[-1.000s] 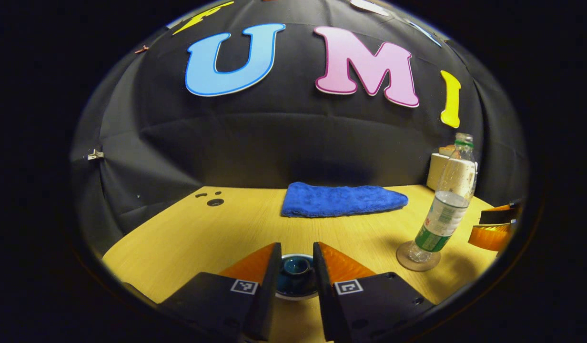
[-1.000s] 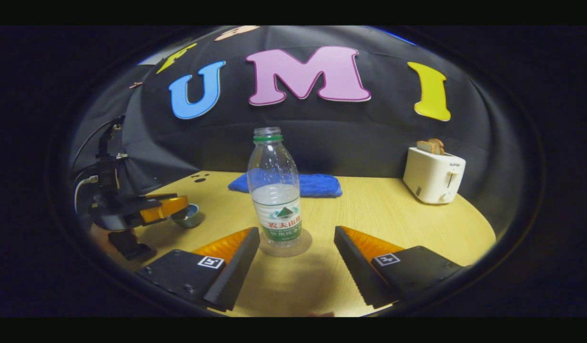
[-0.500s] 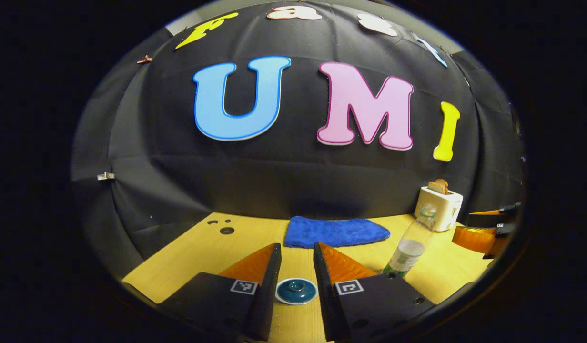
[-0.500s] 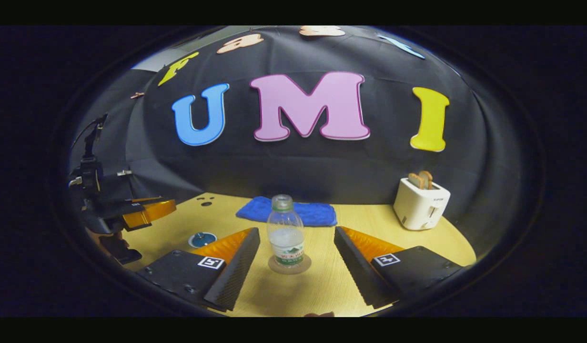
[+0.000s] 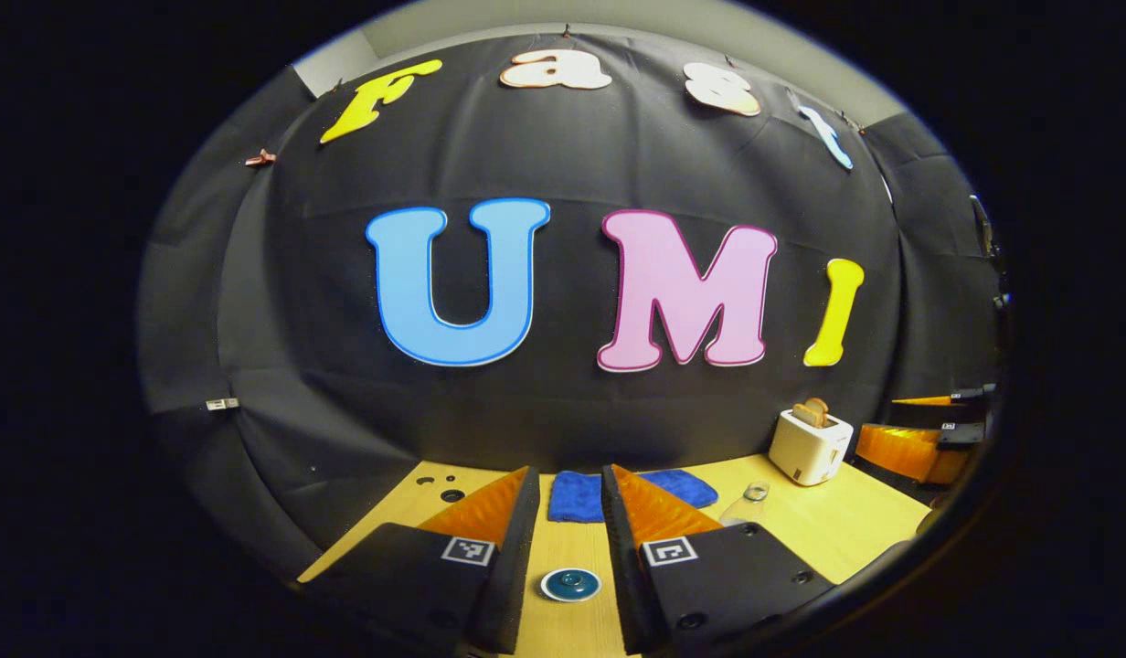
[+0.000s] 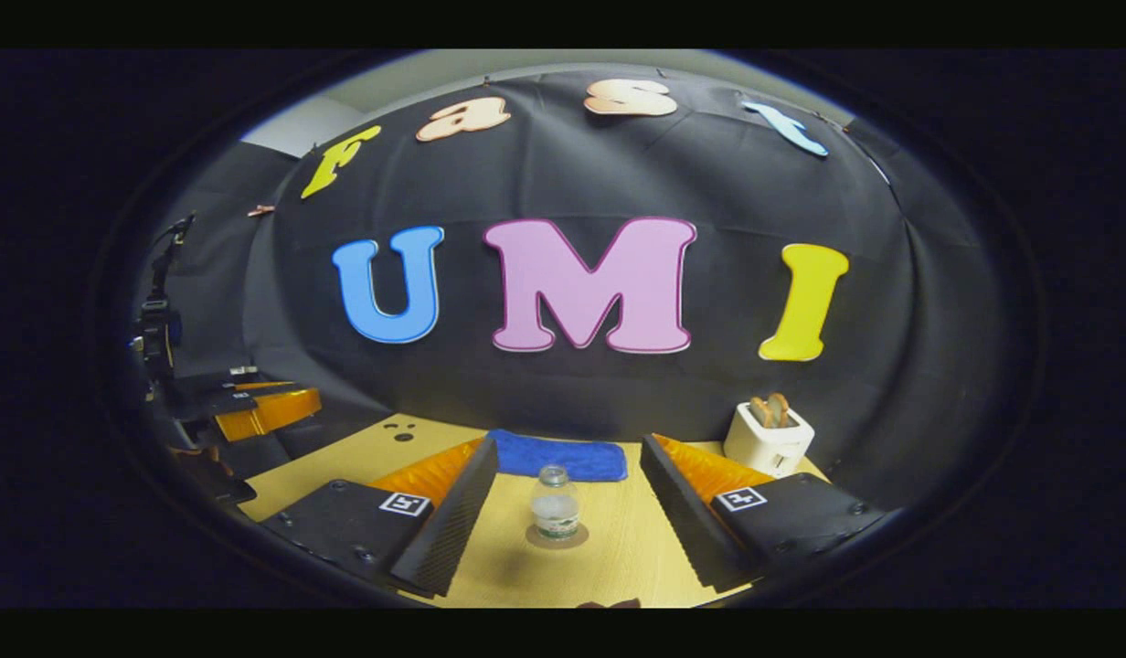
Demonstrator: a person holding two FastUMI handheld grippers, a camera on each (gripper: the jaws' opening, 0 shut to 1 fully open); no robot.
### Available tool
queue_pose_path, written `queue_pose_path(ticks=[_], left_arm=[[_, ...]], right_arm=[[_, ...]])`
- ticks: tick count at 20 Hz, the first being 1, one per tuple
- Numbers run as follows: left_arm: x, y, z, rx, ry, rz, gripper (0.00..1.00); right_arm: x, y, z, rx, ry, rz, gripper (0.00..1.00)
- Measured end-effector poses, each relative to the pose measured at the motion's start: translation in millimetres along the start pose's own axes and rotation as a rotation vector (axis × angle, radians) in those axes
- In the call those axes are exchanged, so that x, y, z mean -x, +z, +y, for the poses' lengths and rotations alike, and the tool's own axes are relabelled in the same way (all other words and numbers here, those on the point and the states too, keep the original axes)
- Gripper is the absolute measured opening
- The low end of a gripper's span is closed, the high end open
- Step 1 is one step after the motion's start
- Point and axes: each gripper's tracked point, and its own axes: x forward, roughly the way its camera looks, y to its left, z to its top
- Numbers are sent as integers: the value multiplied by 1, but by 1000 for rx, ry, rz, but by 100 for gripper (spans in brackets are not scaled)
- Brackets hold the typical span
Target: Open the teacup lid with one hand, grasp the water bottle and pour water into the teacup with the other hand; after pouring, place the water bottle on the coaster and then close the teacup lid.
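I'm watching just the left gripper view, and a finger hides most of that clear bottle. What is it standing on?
Observer: In the right gripper view, the water bottle stands upright on a round coaster.
Visitor: Is the right gripper holding it?
Observer: No. The right gripper is open, its fingers wide apart. The bottle sits farther off between them, untouched.
Visitor: Is there water in it?
Observer: Yes, water fills its lower part.

Left gripper (image 5: 569,512) hung above the bench (image 5: 828,521), fingers apart, nothing held; lidded teacup (image 5: 570,584) sat below between them; water bottle (image 5: 748,504) right; blue cloth (image 5: 577,494) and toaster (image 5: 808,445) along far edge.
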Motion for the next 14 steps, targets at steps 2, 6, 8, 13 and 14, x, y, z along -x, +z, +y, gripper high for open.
queue_pose_path(ticks=[2,6,8,13,14], left_arm=[[11,9,0,-1,-9,-2,45],[27,27,3,-16,-20,-12,45],[31,35,2,-16,-26,-20,45],[37,46,1,-38,-36,-39,45],[39,46,-1,-39,-44,-36,45]], right_arm=[[8,14,0,-2,-10,-15,96],[24,32,0,-7,-18,-32,97],[30,36,1,-2,-22,-36,97],[39,42,6,3,-24,-51,97],[40,42,7,2,-27,-54,97]])
